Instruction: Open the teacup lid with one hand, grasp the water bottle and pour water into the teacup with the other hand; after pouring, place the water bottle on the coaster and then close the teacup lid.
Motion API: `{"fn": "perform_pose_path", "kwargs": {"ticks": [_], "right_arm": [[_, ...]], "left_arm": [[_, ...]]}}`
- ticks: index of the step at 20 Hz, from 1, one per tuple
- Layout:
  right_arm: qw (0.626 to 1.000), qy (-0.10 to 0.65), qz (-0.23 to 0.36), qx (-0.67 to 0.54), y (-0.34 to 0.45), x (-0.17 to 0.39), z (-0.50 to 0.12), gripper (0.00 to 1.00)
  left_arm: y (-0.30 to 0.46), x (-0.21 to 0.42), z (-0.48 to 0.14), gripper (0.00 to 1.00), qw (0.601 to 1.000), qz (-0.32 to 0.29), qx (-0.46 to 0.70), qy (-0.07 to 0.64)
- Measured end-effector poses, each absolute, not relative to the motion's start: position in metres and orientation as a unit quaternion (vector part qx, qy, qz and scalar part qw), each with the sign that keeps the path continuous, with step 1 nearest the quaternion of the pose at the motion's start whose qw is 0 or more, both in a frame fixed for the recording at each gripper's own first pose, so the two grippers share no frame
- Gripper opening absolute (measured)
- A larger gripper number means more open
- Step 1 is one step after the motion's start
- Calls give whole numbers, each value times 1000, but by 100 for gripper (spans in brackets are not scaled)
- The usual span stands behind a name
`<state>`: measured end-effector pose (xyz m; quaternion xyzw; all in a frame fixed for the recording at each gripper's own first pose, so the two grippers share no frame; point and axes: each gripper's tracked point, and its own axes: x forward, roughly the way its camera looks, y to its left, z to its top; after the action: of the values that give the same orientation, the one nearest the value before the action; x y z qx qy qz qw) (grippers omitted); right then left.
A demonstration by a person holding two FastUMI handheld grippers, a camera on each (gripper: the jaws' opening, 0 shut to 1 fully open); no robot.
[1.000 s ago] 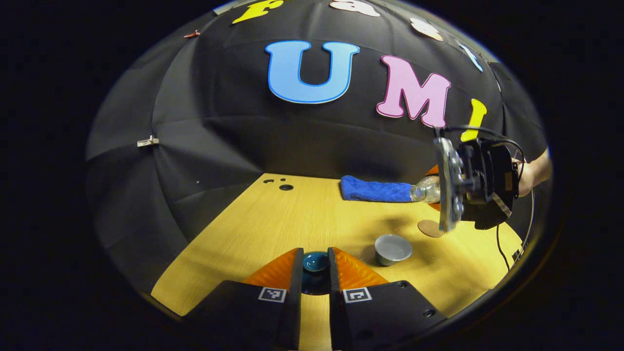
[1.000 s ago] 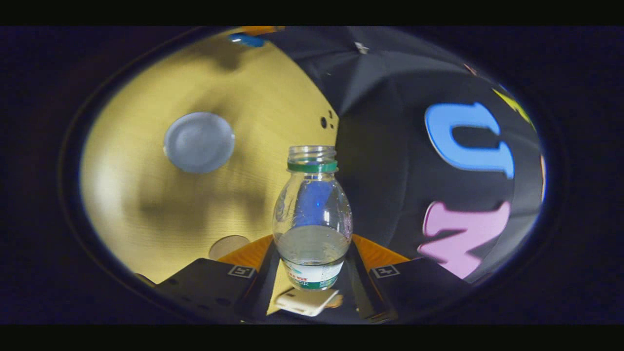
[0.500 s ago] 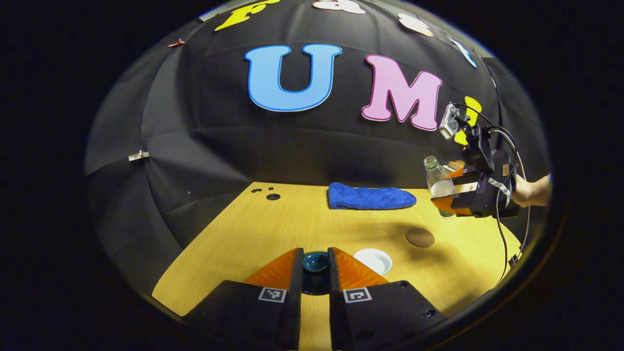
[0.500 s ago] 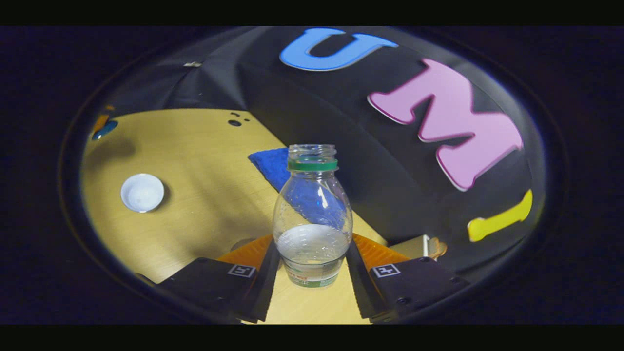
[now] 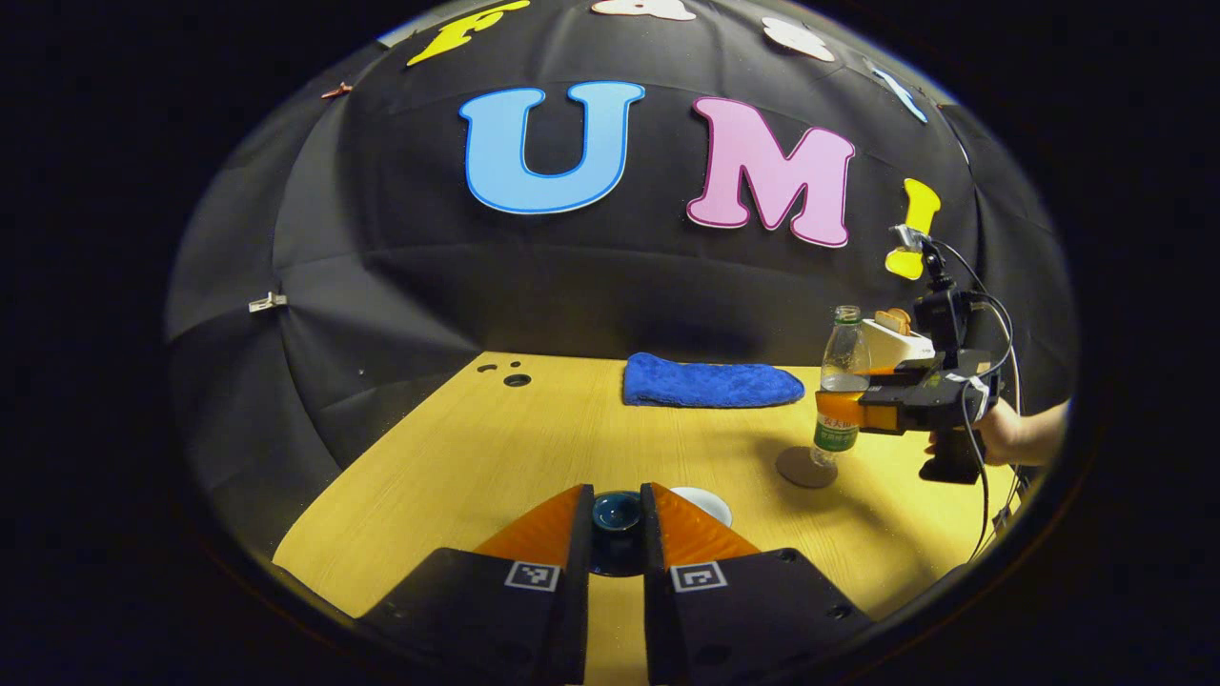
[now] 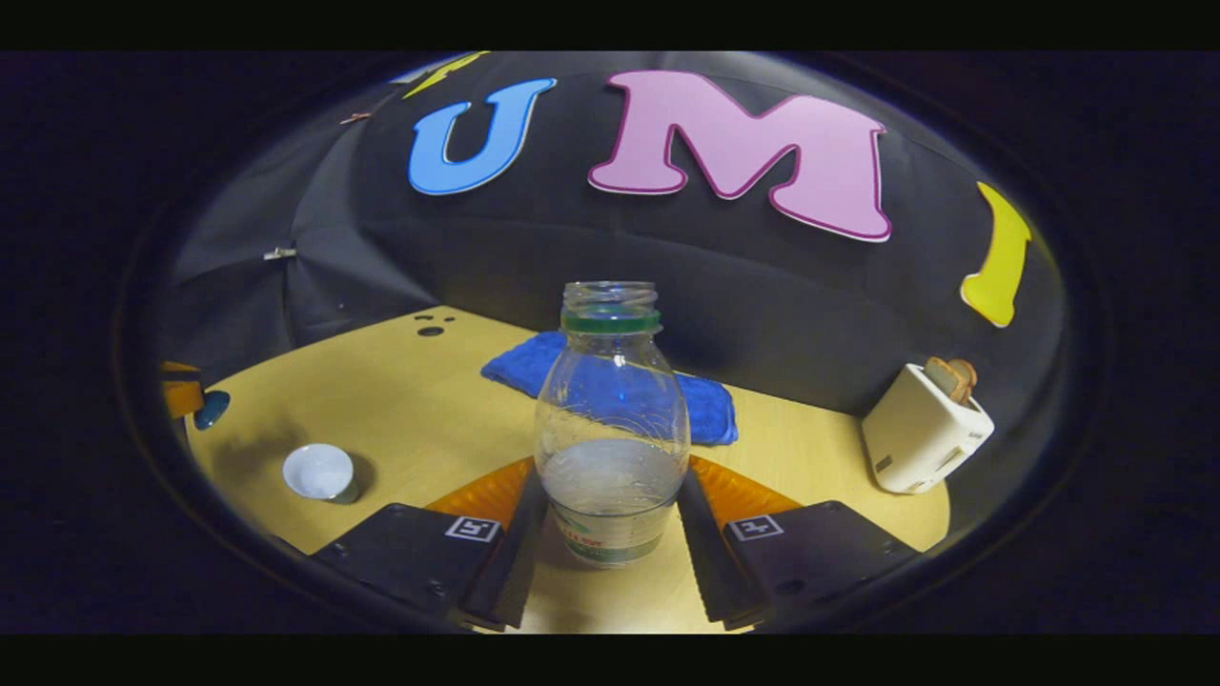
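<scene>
Holding one water bottle (image 6: 611, 419) upright over one round coaster (image 5: 805, 467), our right gripper (image 6: 610, 519) pinches it from both sides. Our left gripper (image 5: 617, 514) pinches one dark teacup lid (image 5: 617, 511) beside one white teacup (image 6: 320, 472). We count one blue towel (image 5: 710, 383) and one toaster (image 6: 923, 429).

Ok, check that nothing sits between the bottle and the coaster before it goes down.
Nothing visible does. The right tool holds the water bottle upright just over the coaster, whose top is bare. The teacup stands well apart.
</scene>
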<state>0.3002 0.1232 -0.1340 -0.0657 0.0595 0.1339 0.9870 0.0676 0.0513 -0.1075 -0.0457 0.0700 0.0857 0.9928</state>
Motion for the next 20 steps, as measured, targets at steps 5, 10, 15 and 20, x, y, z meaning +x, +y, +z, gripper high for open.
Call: {"fn": "perform_pose_path", "kwargs": {"ticks": [5,10,15,20], "right_arm": [[990,32,133,-41,124,308,-142,72],[990,28,133,-25,125,305,-144,76],[989,52,135,-34,126,300,-155,80],[986,57,152,-41,131,293,-156,100]], "left_arm": [[48,78,-94,28,992,92,-63,51],[44,84,-90,24,992,96,-68,46],[31,92,-82,24,993,88,-63,45],[22,112,-89,28,993,81,-59,63]]}}
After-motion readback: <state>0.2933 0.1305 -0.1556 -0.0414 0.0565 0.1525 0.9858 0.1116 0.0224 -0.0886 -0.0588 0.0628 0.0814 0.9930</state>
